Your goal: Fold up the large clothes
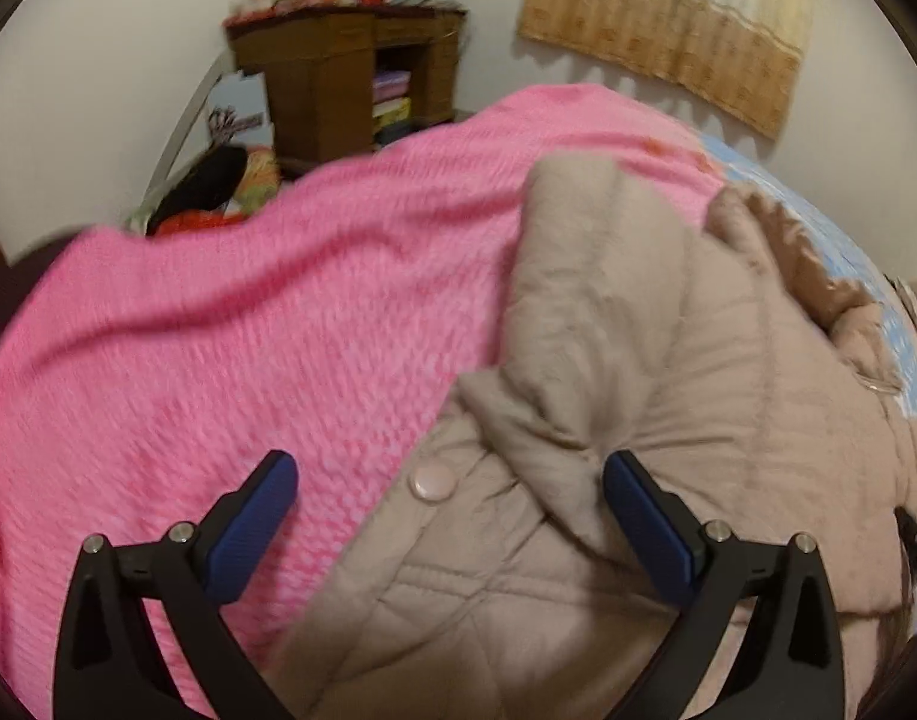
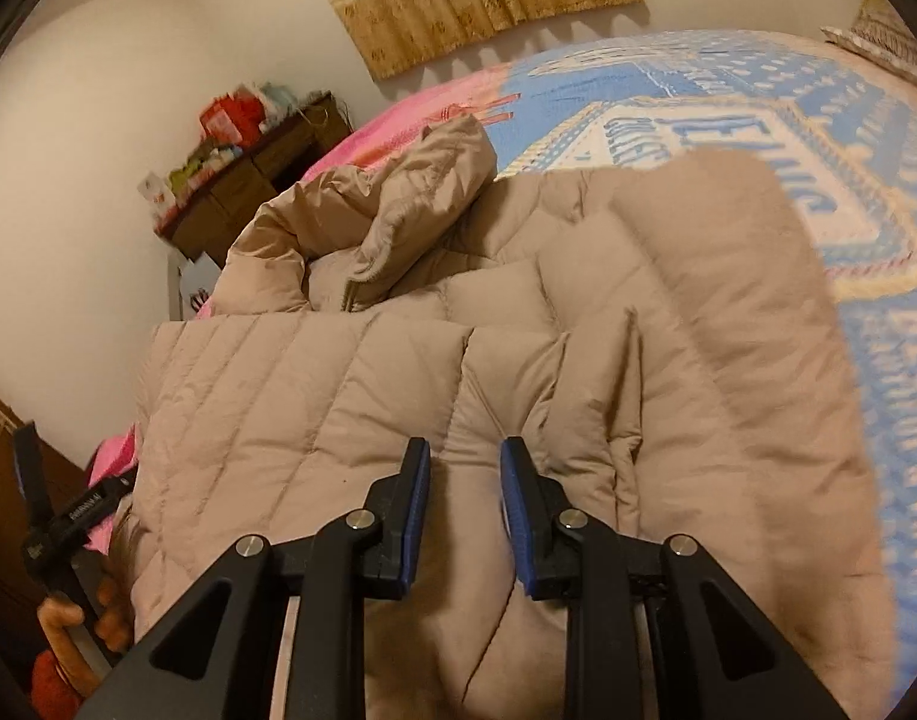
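A beige quilted puffer coat lies on a bed, partly folded, with a round snap button near its edge. My left gripper is wide open just above the coat's edge, holding nothing. In the right wrist view the coat fills the middle, with a bunched sleeve or hood at the far side. My right gripper hangs over the coat with its jaws partly apart and a ridge of coat fabric between them. The left gripper also shows at that view's left edge.
A pink knitted blanket covers the bed's left part, a blue and white patterned blanket the right. A brown wooden cabinet with clutter on top stands by the wall. A tan curtain hangs behind the bed.
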A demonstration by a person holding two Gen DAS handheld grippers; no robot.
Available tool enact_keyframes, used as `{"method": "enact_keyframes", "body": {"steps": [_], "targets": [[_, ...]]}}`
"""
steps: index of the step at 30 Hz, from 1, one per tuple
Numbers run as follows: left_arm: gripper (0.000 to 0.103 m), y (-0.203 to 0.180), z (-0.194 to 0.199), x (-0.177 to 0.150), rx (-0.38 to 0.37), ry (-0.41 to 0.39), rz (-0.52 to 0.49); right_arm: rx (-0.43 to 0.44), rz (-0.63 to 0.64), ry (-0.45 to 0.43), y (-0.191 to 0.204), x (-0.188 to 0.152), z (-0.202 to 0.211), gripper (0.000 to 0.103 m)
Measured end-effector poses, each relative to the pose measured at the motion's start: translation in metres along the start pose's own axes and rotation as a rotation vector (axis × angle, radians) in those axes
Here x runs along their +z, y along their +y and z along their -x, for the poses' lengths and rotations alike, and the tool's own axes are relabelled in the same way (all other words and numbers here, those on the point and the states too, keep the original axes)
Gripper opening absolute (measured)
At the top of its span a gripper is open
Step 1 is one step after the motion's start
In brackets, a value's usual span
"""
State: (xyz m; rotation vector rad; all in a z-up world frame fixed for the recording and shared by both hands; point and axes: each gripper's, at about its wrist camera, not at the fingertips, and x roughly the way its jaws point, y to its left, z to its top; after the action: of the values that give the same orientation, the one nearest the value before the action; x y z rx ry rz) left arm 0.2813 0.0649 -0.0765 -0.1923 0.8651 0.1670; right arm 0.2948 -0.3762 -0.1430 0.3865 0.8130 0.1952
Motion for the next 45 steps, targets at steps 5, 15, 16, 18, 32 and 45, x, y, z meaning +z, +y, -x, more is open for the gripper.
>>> {"method": "enact_keyframes", "body": {"steps": [5, 15, 16, 18, 32, 45], "targets": [[0.103, -0.033, 0.032, 0.059, -0.122, -0.122, -0.050, 0.060, -0.044, -0.109, 0.007, 0.063, 0.015, 0.090], [0.102, -0.122, -0.086, 0.142, -0.141, 0.109, -0.151, -0.077, 0.065, 0.062, 0.021, 0.146, -0.096, 0.081], [0.102, -0.130, -0.096, 0.143, -0.148, 0.138, -0.150, -0.093, 0.095, 0.076, 0.024, 0.146, -0.103, 0.057], [0.087, -0.140, -0.103, 0.140, -0.151, 0.158, -0.163, -0.153, 0.176, 0.115, 0.032, 0.142, -0.114, 0.012], [0.016, -0.113, -0.110, 0.087, -0.177, 0.083, -0.136, -0.297, 0.125, 0.050, -0.038, 0.077, -0.084, 0.002], [0.049, -0.111, -0.071, 0.082, -0.125, -0.046, -0.220, -0.245, 0.130, -0.175, 0.004, 0.120, -0.015, 0.006]]}}
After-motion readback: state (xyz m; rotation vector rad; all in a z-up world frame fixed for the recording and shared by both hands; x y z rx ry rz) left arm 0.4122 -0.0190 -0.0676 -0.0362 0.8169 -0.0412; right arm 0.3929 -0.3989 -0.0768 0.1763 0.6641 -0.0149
